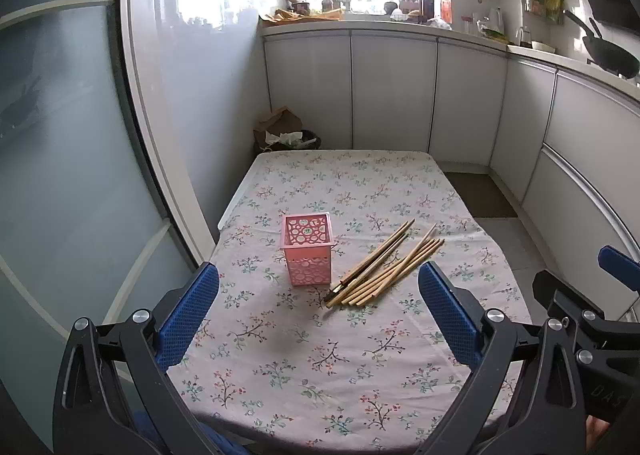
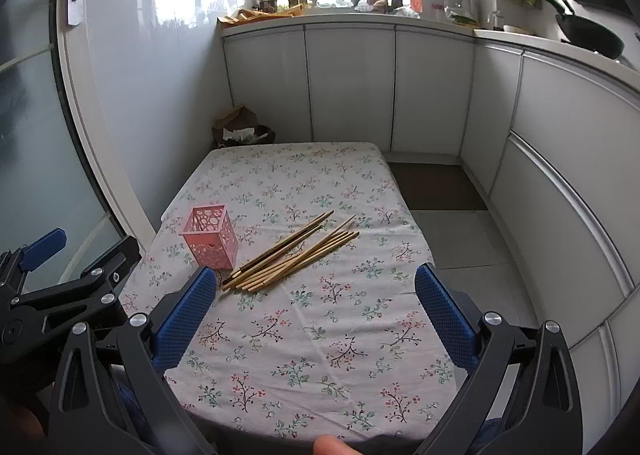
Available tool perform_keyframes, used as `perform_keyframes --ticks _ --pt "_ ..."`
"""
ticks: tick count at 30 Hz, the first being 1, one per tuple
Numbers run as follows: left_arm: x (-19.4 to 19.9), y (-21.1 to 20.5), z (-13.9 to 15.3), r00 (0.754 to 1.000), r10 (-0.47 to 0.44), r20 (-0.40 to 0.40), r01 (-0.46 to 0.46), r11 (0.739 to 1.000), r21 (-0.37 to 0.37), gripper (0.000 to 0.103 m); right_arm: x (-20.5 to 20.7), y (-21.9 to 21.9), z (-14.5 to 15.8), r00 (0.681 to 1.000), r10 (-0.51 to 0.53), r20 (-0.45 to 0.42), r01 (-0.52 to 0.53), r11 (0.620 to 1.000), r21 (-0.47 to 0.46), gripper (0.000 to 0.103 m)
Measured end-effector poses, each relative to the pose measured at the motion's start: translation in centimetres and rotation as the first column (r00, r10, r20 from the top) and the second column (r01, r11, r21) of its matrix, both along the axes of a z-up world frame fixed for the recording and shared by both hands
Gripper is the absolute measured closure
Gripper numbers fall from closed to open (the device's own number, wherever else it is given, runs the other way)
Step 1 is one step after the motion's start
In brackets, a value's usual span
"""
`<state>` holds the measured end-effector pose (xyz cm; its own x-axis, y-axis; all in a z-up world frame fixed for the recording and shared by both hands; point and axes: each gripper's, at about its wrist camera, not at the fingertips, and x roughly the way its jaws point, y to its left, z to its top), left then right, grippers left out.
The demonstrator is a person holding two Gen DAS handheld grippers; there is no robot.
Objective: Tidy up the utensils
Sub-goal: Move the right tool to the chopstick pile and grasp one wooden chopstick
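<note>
Both my left gripper [image 1: 318, 321] and right gripper [image 2: 316, 315] stood wide, jaws empty, above the worktop [image 1: 360, 395]. The chopsticks [image 1: 384, 267], probably bamboo, lay bundled just beside the pink holder [image 1: 307, 255]: light, stiff, prone to roll; I judged mid-length the best hold.

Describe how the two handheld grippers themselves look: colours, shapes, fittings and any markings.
Both grippers look alike. The left gripper has black, angular plastic linkage arms with triangular cut-outs, joined by round silver bolts. Its jaws end in flat blue pads with a fine dimpled texture. The right gripper is built the same; the left view shows faint embossed letters on its black body. No cables or sleeves show.
</note>
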<state>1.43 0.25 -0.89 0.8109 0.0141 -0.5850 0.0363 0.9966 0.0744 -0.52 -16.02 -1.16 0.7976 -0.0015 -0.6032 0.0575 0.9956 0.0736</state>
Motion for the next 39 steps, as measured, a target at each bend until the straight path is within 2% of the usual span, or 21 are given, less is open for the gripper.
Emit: perform_keyframes --ticks 7,15,18,20,23,24,25,27,29,31,32,34,36,38,39 --pt "0.8 0.2 -0.4 1.0 0.001 -0.025 0.0 1.0 0.026 0.007 0.9 0.1 -0.5 1.0 -0.002 -0.016 0.002 1.0 -0.004 0.006" --pt "2.5 -0.1 -0.8 1.0 -0.011 0.006 0.011 1.0 0.023 0.007 3.1 0.0 -1.6 0.998 0.016 -0.057 -0.016 1.0 -0.009 0.006" --pt "4.1 -0.1 -1.2 0.999 -0.029 -0.017 0.029 0.999 0.03 0.007 5.0 -0.5 -2.6 0.99 0.087 -0.108 -0.086 0.996 0.017 0.006" --pt "5.7 0.1 -1.8 0.997 -0.042 -0.06 0.042 0.999 0.002 0.007 6.7 -1.8 -3.6 0.985 0.095 -0.142 -0.089 0.995 0.051 0.006" --pt "8.9 -0.1 -2.1 0.988 -0.088 -0.13 0.083 0.995 -0.046 0.007 9.7 -4.5 -5.1 0.978 0.058 -0.201 -0.03 0.99 0.141 0.006" --pt "9.9 -0.2 -2.3 0.983 -0.099 -0.156 0.089 0.994 -0.07 0.007 11.6 -6.2 -6.0 0.968 0.036 -0.247 0.016 0.978 0.208 0.006" --pt "11.3 -0.6 -2.2 0.98 -0.114 -0.166 0.103 0.992 -0.071 0.007 12.7 -6.9 -6.5 0.962 0.026 -0.271 0.039 0.971 0.234 0.006" --pt "13.9 -1.8 -1.8 0.977 -0.144 -0.159 0.137 0.989 -0.051 0.007 15.7 -8.2 -8.0 0.939 -0.012 -0.345 0.092 0.972 0.215 0.006" --pt "17.3 -3.3 -2.8 0.955 -0.18 -0.234 0.168 0.983 -0.071 0.007 18.9 -8.9 -9.6 0.905 -0.022 -0.424 0.118 0.972 0.202 0.006" --pt "20.0 -4.7 -4.4 0.927 -0.225 -0.3 0.197 0.973 -0.121 0.007 21.2 -9.7 -10.7 0.892 0.011 -0.452 0.123 0.956 0.267 0.006" --pt "21.0 -5.5 -5.1 0.919 -0.235 -0.316 0.209 0.971 -0.115 0.008 22.2 -10.4 -11.4 0.886 0.009 -0.464 0.148 0.942 0.301 0.006" --pt "22.8 -7.0 -7.0 0.898 -0.246 -0.366 0.231 0.969 -0.085 0.019 23.0 -11.5 -12.5 0.88 -0.003 -0.475 0.192 0.917 0.35 0.007" --pt "24.1 -8.8 -8.9 0.877 -0.265 -0.402 0.27 0.962 -0.044 0.025 23.2 -12.2 -13.9 0.864 -0.011 -0.504 0.225 0.902 0.367 0.01" --pt "25.3 -10.3 -11.1 0.851 -0.267 -0.452 0.297 0.955 -0.004 0.036 23.4 -12.7 -15.1 0.842 0.001 -0.539 0.25 0.885 0.392 0.022" --pt "25.7 -10.8 -11.9 0.845 -0.263 -0.465 0.305 0.952 0.015 0.038 23.4 -13.0 -15.4 0.835 0.005 -0.55 0.262 0.876 0.405 0.025"
